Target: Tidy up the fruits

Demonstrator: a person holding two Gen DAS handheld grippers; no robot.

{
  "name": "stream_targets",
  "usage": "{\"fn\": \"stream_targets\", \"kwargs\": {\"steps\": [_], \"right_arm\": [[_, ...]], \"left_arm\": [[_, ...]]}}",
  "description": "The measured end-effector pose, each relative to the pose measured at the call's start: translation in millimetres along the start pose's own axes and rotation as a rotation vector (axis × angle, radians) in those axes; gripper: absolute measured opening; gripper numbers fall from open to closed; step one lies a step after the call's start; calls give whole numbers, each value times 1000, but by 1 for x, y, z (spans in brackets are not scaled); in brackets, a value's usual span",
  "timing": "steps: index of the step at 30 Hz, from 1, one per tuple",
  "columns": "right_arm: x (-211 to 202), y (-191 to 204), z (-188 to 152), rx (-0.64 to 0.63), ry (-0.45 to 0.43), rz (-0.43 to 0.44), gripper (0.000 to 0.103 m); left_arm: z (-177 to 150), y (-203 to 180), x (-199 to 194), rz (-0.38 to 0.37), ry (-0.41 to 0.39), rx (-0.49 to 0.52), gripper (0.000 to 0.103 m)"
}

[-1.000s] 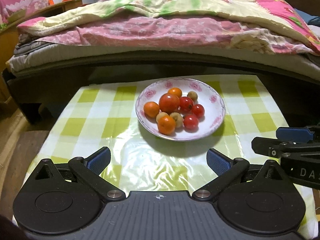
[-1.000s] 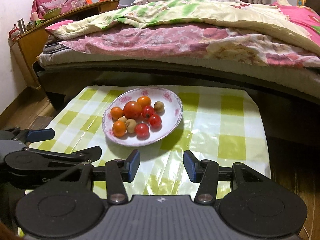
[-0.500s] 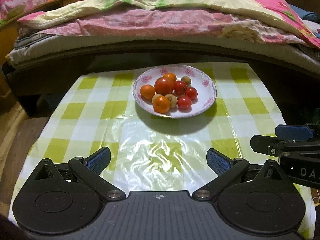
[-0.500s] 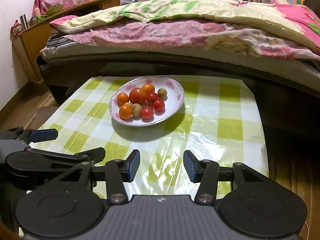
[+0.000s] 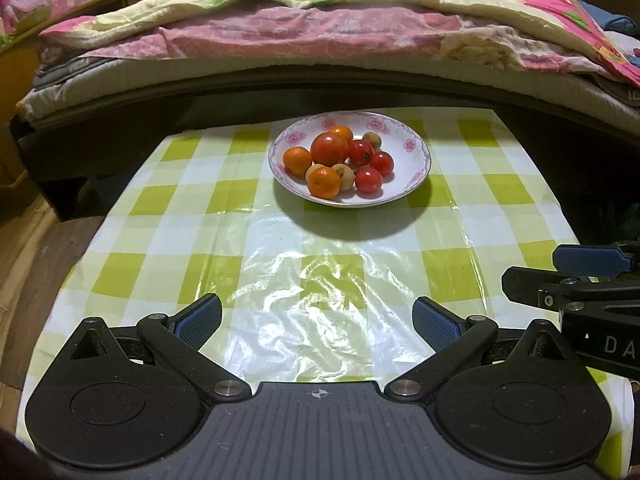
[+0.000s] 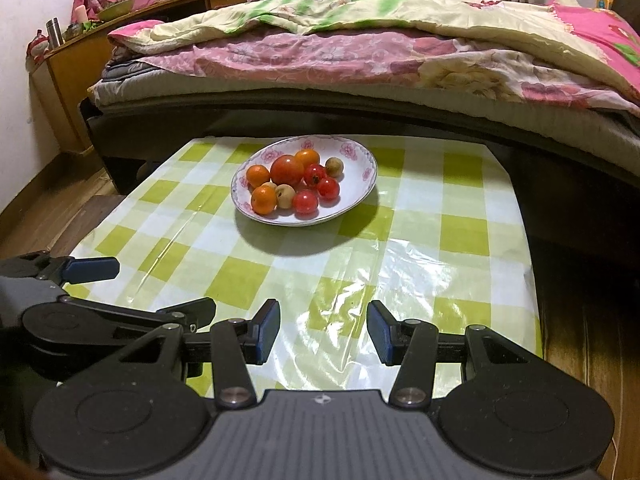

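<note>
A white floral plate [image 5: 416,160] [image 6: 360,160] stands at the far middle of the table. It holds a big red tomato [image 5: 329,149] [image 6: 287,169], small oranges [image 5: 323,182] [image 6: 263,199], cherry tomatoes [image 5: 368,179] [image 6: 305,201] and small tan fruits [image 5: 372,140] [image 6: 334,166]. My left gripper [image 5: 318,320] is open and empty near the table's front edge. My right gripper [image 6: 323,332] is open and empty, beside the left one, also well short of the plate.
The table carries a green and white checked cloth [image 5: 192,216] under glossy plastic. A bed with pink and green quilts [image 5: 320,28] runs along behind the table. A wooden desk [image 6: 80,52] with a cup and bowl stands at the far left.
Both grippers have drawn back toward the table's front edge, so the plate looks smaller and farther away. Both stay open and empty.
</note>
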State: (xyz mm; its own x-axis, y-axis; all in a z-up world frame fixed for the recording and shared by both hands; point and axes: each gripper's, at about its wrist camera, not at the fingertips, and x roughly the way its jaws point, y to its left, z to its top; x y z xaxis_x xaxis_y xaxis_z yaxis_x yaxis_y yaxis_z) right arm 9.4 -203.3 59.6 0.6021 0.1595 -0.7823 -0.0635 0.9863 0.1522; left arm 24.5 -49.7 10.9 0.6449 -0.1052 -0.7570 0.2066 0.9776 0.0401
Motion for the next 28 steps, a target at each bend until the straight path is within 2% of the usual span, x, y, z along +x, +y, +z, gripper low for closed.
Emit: {"fn": "stream_targets", "kwargs": {"steps": [28], "right_arm": [[-1, 5, -11, -5, 18, 2, 50]], "left_arm": [[-9, 1, -4, 16, 0, 11, 102]]}}
